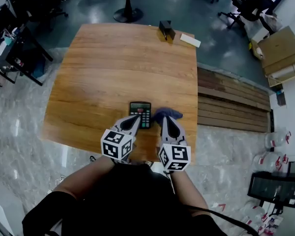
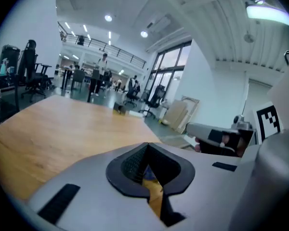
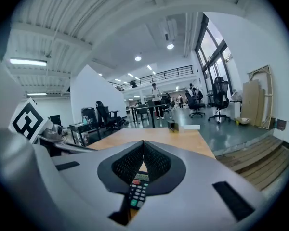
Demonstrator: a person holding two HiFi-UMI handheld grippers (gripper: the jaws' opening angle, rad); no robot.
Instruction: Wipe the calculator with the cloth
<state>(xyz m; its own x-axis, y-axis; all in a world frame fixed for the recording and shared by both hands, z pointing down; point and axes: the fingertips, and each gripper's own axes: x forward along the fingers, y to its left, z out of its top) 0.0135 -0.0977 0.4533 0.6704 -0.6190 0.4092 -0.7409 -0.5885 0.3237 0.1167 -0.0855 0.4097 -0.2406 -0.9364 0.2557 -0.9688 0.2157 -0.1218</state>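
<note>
A black calculator [image 1: 140, 113] lies on the wooden table [image 1: 113, 58] near its front edge, and a crumpled blue cloth [image 1: 169, 114] lies just to its right. My left gripper [image 1: 136, 118] hangs over the calculator's near left corner, jaws shut and empty. My right gripper [image 1: 164, 119] is over the cloth's near edge, also shut with nothing in it. In the left gripper view the left gripper [image 2: 147, 146] has its pads together and looks out across the table. In the right gripper view the right gripper [image 3: 143, 143] is shut, and the calculator [image 3: 137, 192] shows below through the gap.
A small black box [image 1: 166, 30] and a flat white item [image 1: 190, 40] sit at the table's far edge. Wooden planks [image 1: 231, 100] lie on the floor to the right. Office chairs [image 1: 246, 6] and desks stand beyond, with cardboard [image 1: 280, 45] at far right.
</note>
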